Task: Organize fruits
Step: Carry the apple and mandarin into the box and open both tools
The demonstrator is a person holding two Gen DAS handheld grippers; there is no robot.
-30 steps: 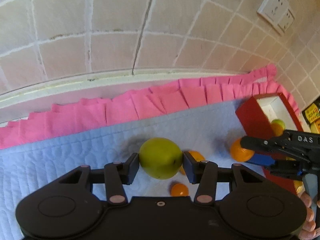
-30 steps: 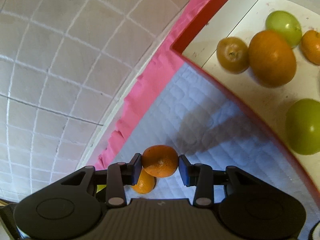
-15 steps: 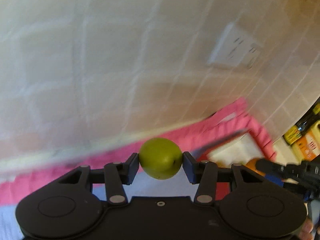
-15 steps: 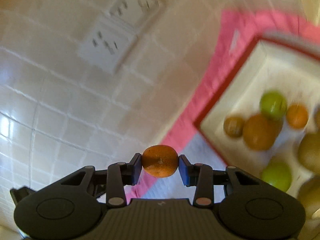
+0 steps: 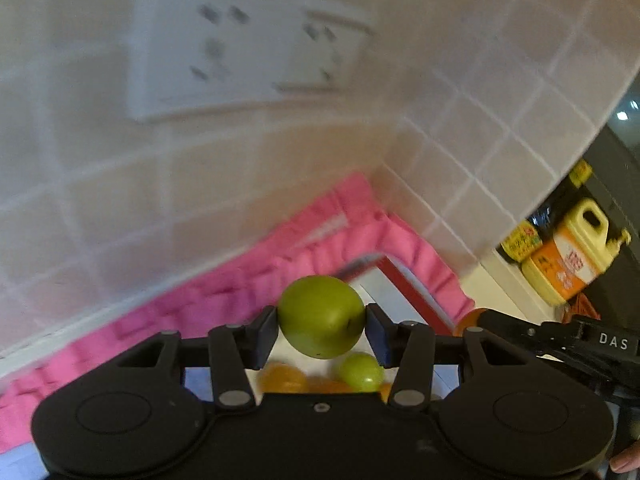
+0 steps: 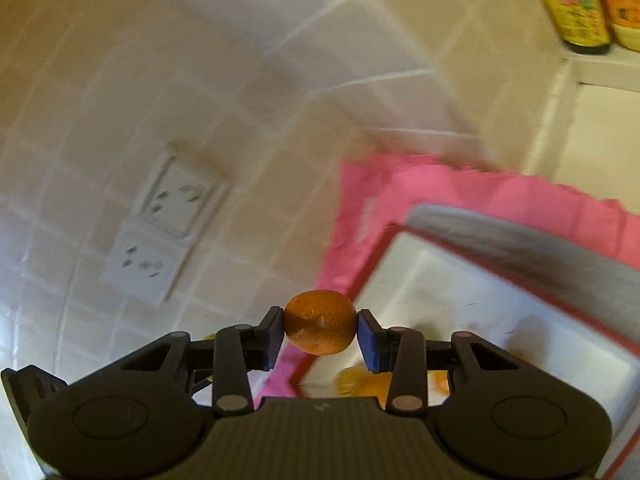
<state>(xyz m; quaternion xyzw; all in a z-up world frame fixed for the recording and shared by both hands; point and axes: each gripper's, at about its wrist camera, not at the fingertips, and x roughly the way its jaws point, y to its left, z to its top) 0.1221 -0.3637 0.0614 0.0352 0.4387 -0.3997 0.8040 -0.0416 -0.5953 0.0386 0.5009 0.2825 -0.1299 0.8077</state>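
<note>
My left gripper is shut on a large green fruit and holds it in the air over the near end of the red-rimmed white box. Below it in the box lie a small green fruit and orange fruits. My right gripper is shut on a small orange and holds it above the box's left edge. Orange fruits show in the box under it. The right gripper also shows at the right of the left wrist view.
A tiled wall with white sockets stands close behind the box. A pink frilled cloth lies under the box. Yellow and orange bottles stand on a ledge to the right, and a dark bottle shows in the right wrist view.
Both grippers have lifted off the blue quilted mat with their fruit and swung right, toward the box. The views now tilt up at the wall.
</note>
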